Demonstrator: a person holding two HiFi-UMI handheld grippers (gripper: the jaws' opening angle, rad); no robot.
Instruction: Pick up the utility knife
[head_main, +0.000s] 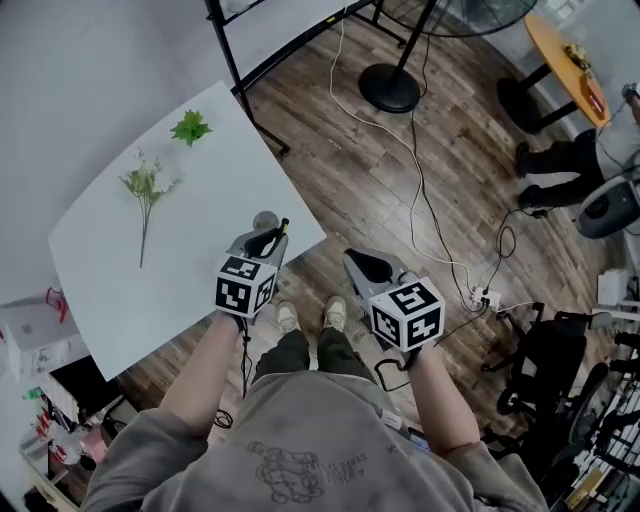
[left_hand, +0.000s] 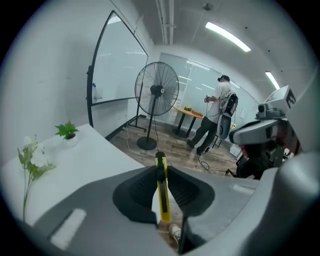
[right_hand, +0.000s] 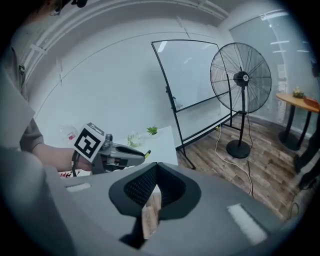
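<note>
Jaws of the left gripper (left_hand: 161, 171) were clamped on the utility knife (left_hand: 162, 195), a yellow body with a black slider that ran lengthwise between them, its black nose poking out past the tips. In the head view that gripper hung over the near corner of the white table (head_main: 180, 270), and the knife seemed to be clear of the tabletop, though the steep angle made this hard to judge. Below the knife, in the left gripper view, a shoe (left_hand: 174, 232) and a strip of wooden floor (left_hand: 172, 145) showed through the gap. The right gripper (head_main: 362, 262) was held off the table over the floor, just beside the left one, its jaws closed tip to tip with nothing between them. Well apart from the knife, toward the far side of the table, lay a sprig of pale flowers (head_main: 145, 190), and a small green plant (head_main: 190, 127) sat near the far corner. Beyond the table stood a pedestal fan (left_hand: 156, 91) and a whiteboard (right_hand: 187, 75) on a black frame, with a person (left_hand: 216, 115) standing at an orange round table (left_hand: 189, 113).
</note>
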